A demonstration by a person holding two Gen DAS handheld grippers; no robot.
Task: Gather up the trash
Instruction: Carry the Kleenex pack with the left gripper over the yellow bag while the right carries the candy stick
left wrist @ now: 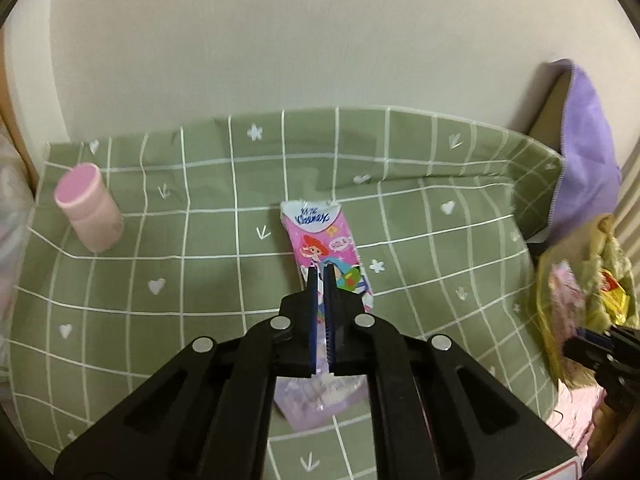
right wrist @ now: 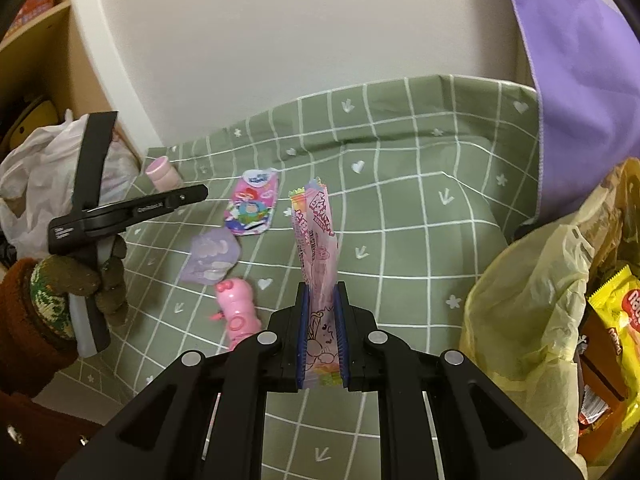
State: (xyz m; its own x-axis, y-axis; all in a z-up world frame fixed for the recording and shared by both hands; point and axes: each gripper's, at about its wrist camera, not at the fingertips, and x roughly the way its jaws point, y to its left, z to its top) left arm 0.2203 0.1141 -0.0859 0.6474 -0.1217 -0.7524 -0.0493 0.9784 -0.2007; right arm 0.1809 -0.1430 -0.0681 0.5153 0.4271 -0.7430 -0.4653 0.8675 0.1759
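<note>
My left gripper (left wrist: 321, 269) is nearly shut with nothing visibly held, hovering over a pink cartoon wrapper (left wrist: 320, 236) that lies flat on the green checked cloth (left wrist: 200, 280). A pale purple wrapper (left wrist: 320, 404) lies under its body. My right gripper (right wrist: 322, 286) is shut on a long pink snack wrapper (right wrist: 316, 240), holding it upright above the cloth (right wrist: 400, 240). The right wrist view shows the left gripper (right wrist: 192, 196) beside the cartoon wrapper (right wrist: 252, 208) and the purple wrapper (right wrist: 210, 256). A yellow trash bag (right wrist: 532, 300) stands open at the right.
A pink cylindrical bottle (left wrist: 90, 208) stands at the cloth's far left. A pink toy (right wrist: 238, 314) lies near the purple wrapper. A purple cloth (right wrist: 580, 80) hangs at the right. A white plastic bag (right wrist: 36, 168) and shelves are at the left. A wall backs the table.
</note>
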